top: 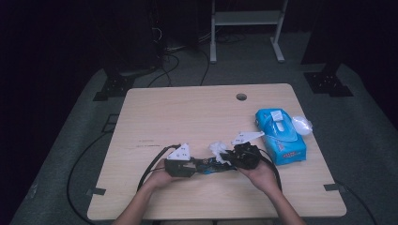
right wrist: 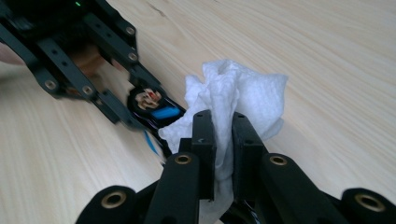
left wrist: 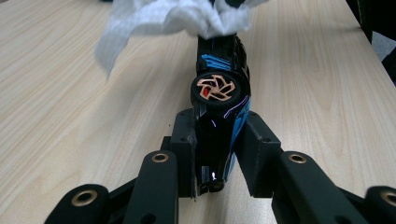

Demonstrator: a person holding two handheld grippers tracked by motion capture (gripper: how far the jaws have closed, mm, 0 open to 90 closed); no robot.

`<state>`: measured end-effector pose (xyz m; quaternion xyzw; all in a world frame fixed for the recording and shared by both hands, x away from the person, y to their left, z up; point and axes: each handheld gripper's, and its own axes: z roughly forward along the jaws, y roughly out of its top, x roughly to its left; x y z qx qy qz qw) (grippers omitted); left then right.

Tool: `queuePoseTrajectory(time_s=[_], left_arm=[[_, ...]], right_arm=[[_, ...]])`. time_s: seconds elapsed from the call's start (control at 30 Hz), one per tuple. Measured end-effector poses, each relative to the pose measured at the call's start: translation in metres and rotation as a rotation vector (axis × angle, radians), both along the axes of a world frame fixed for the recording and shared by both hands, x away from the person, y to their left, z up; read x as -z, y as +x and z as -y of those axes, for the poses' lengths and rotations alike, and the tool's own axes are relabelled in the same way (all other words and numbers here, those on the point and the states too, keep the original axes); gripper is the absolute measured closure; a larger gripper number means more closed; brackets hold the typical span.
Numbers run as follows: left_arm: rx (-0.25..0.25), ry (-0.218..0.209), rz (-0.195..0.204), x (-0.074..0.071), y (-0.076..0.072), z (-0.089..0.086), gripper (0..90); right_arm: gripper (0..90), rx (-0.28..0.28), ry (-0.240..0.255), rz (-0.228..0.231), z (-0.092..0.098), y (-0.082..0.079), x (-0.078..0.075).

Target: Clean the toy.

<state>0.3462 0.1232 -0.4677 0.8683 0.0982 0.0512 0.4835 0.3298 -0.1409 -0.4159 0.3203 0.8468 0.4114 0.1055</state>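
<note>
A black and blue toy car [left wrist: 219, 100] with a copper-spoked wheel lies on its side between my two grippers near the table's front edge. My left gripper [left wrist: 217, 156] is shut on the car's near end. In the high view the car [top: 211, 165] spans from the left gripper [top: 187, 167] to the right gripper [top: 230, 158]. A crumpled white tissue [right wrist: 236, 98] is clamped in my right gripper [right wrist: 223, 140] and rests against the far end of the car [right wrist: 154, 108]. The tissue [left wrist: 182, 18] covers that end in the left gripper view.
A blue tissue pack [top: 280, 136] lies at the right of the wooden table [top: 187, 117], with a small clear wrapper [top: 302, 124] beside it. A round cable hole [top: 241, 97] sits near the far edge. Cables trail from both grippers toward the front.
</note>
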Motion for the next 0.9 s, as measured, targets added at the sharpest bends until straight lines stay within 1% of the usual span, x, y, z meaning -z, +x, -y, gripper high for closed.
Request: queuePoseTrajectory(time_s=[0.07,0.17,0.2,0.23,0.27,0.33,0.37,0.4,0.43,0.47,0.53,0.57,0.67,0.73,0.8,0.9], left_arm=[[-0.001,0.001,-0.001,0.000,0.000,0.000,69.4],[-0.004,-0.001,0.000,0.000,0.000,0.001,69.4],[-0.004,-0.001,0.000,0.000,0.000,0.001,69.5],[-0.003,-0.001,0.000,0.000,0.000,0.002,69.4],[-0.004,-0.001,0.001,0.000,0.000,0.002,69.4],[-0.002,0.004,0.004,0.000,-0.001,0.002,69.5],[-0.002,0.004,0.004,0.000,-0.001,0.002,69.6],[0.002,0.010,0.004,0.000,-0.001,0.001,69.6],[0.001,0.009,-0.002,0.001,0.000,0.000,69.6],[0.001,0.010,-0.005,0.001,0.000,0.000,69.7],[0.000,0.009,-0.004,0.001,0.000,-0.001,69.8],[0.000,0.009,-0.005,0.001,0.000,0.000,69.9],[-0.003,0.007,-0.010,0.001,0.000,0.000,69.9],[-0.003,0.007,-0.007,0.001,0.000,0.001,70.0],[-0.002,0.008,-0.008,0.001,0.000,0.001,70.0],[-0.002,0.012,-0.005,0.001,0.000,0.002,70.1]], right_arm=[[81.6,0.015,-0.015,0.008,0.007,0.000,-0.001],[81.5,0.035,-0.009,0.005,0.013,-0.001,-0.001],[81.5,0.031,-0.016,0.015,0.011,-0.001,-0.001],[81.5,0.025,-0.012,0.012,0.008,-0.002,-0.001],[81.5,0.012,-0.008,0.008,0.003,-0.002,-0.001],[81.5,-0.023,-0.009,0.015,-0.009,-0.003,0.000],[81.5,-0.038,-0.006,0.010,-0.015,-0.003,0.000],[81.5,-0.052,-0.013,0.016,-0.020,-0.003,0.000],[81.5,-0.055,-0.016,0.019,-0.023,-0.003,0.000],[81.5,-0.058,-0.034,0.029,-0.026,-0.004,-0.001],[81.6,-0.054,-0.041,0.031,-0.023,-0.003,-0.001],[81.6,-0.042,-0.049,0.038,-0.018,-0.003,-0.001],[81.6,0.002,-0.042,0.029,-0.004,-0.001,-0.002],[81.6,0.016,-0.027,0.016,0.002,-0.001,-0.002],[81.5,0.017,-0.030,0.022,0.000,-0.002,-0.002],[81.5,-0.021,-0.018,0.019,-0.009,-0.003,-0.001]])
